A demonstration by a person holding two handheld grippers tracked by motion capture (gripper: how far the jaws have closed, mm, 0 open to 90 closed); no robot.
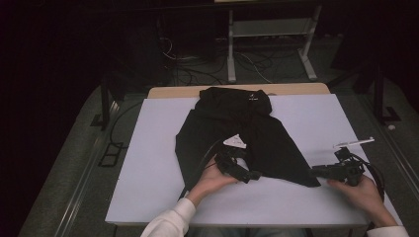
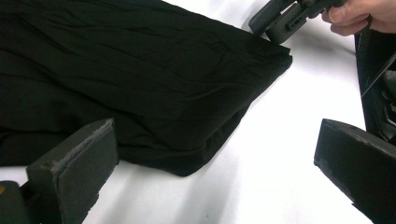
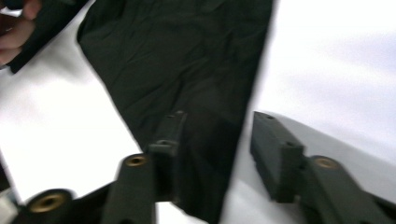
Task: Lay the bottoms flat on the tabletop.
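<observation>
Black garment (image 1: 237, 133) lies spread on the white table (image 1: 158, 148), collar end at the far edge, lower part fanned toward the near side; looks like a fold or straightening job being set up. Left gripper (image 1: 247, 174) sits low at the near hem around the middle, jaws wide apart in the left gripper view with the hem corner (image 2: 187, 163) lying between them on the table, nothing pinched yet. It is probably placed there to catch that near edge. Right gripper (image 1: 321, 173) is at the garment's near right corner, held low and level so the jaws can slide around the thin cloth edge. In the right gripper view its jaws are partly closed with the narrow cloth tip (image 3: 205, 154) running between them; one pad (image 3: 168, 140) lies on the cloth, the other (image 3: 273, 154) stands clear of it on the table side, so not clamped. Both hands low and near the edge suggests a two-corner pick-up. Next call: close both on the fabric before lifting, or the corner slips out.
</observation>
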